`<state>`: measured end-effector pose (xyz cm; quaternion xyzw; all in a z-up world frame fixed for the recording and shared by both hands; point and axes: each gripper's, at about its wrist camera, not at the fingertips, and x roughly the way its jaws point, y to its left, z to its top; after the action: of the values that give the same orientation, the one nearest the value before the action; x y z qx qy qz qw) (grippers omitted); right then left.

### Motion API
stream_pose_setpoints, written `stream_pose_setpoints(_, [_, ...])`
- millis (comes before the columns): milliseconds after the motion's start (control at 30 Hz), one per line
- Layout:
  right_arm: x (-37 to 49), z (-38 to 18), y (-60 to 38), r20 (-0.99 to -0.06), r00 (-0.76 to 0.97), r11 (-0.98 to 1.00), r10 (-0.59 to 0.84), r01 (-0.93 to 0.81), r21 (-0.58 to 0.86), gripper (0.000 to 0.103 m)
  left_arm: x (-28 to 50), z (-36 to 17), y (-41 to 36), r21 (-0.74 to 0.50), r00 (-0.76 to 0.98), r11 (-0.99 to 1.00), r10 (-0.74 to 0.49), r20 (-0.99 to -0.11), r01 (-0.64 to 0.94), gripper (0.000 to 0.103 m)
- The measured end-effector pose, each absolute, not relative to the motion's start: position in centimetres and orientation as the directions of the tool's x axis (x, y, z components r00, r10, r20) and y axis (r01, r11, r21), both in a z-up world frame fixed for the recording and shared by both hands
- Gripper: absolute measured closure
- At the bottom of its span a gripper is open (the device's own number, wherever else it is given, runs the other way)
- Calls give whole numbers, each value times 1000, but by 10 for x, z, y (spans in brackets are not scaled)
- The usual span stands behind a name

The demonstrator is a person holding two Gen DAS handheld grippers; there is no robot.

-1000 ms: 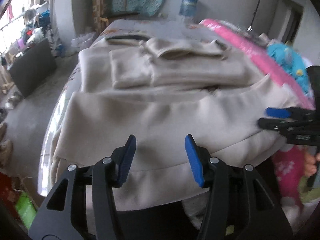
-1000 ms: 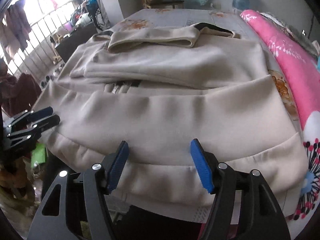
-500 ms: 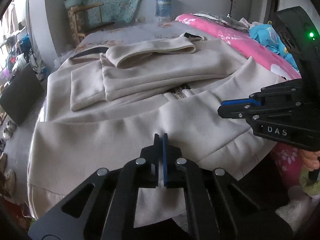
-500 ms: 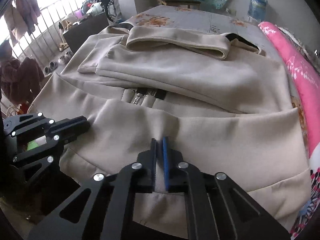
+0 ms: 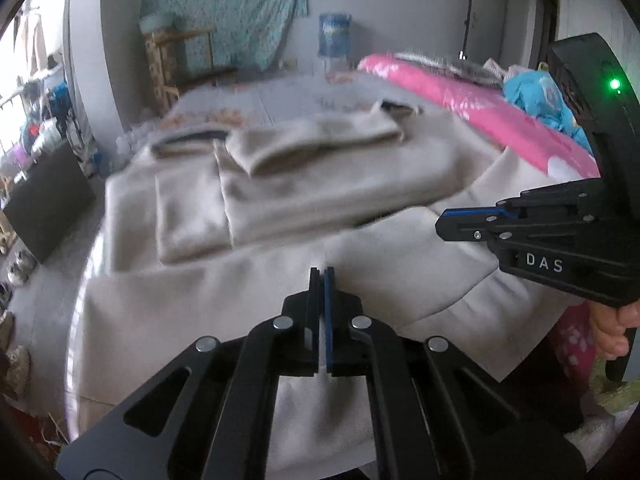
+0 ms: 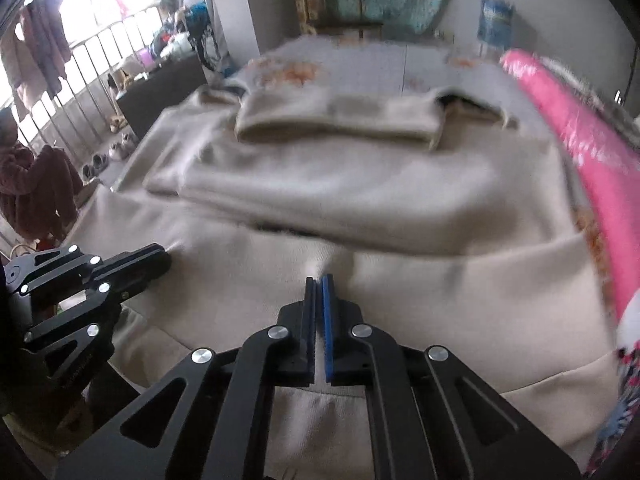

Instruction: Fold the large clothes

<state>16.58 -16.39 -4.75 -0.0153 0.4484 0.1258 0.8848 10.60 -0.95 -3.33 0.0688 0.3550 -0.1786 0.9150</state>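
Observation:
A large beige coat lies spread on the bed, its sleeves folded across the chest; it also shows in the right wrist view. My left gripper is shut on the coat's lower hem part, which is lifted off the bed. My right gripper is shut on the same hem part further right. The right gripper shows side-on in the left wrist view, and the left gripper shows in the right wrist view.
The bed has a grey floral sheet. A pink quilt runs along its right side. A wooden chair and a water jug stand by the far wall. A dark cabinet and shoes sit at the left.
Both grippers went from open over the hem to shut on it, then lifted it and moved forward toward the coat's folded sleeves.

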Motion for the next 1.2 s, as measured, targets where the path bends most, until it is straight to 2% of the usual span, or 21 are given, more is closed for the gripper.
stream_pose_setpoints(133, [176,-63,-161,-803,563,970,197,-231,76,100,118,-55,-13,-3,653,934,-251,-714,356,101])
stream_pose_setpoints(200, [177,-70,-162,-798,569,970,201,-232,79,100,115,-56,-13,5,662,934,-250,-707,358,101])
stream_pose_setpoints(333, [163,-55,-168,-775,600,971,197,-231,68,96,115,-55,-10,-9,648,931,-262,-715,365,100])
stream_pose_setpoints(467, [155,-48,-166,-768,559,944,313,-271,188,95,117,-56,-7,-21,647,928,-276,-711,373,99])
stream_pose_setpoints(600, [164,-71,-156,-795,527,949,299,-256,187,90,120,-57,-5,-40,636,924,-293,-714,380,99])
stream_pose_setpoints(800, [167,-74,-161,-768,552,945,325,-223,240,88,117,-47,17,-105,606,927,-318,-729,360,95])
stream_pose_setpoints(1033, [167,-75,-163,-756,557,939,344,-221,265,87,113,-53,88,-74,624,991,-128,-771,112,86])
stream_pose_setpoints(1067, [166,-76,-164,-754,558,938,347,-222,267,87,113,-53,97,-97,637,990,-138,-758,99,85])
stream_pose_setpoints(1200, [166,-75,-165,-751,556,934,356,-225,277,87,117,-49,103,-47,650,997,-77,-756,64,86])
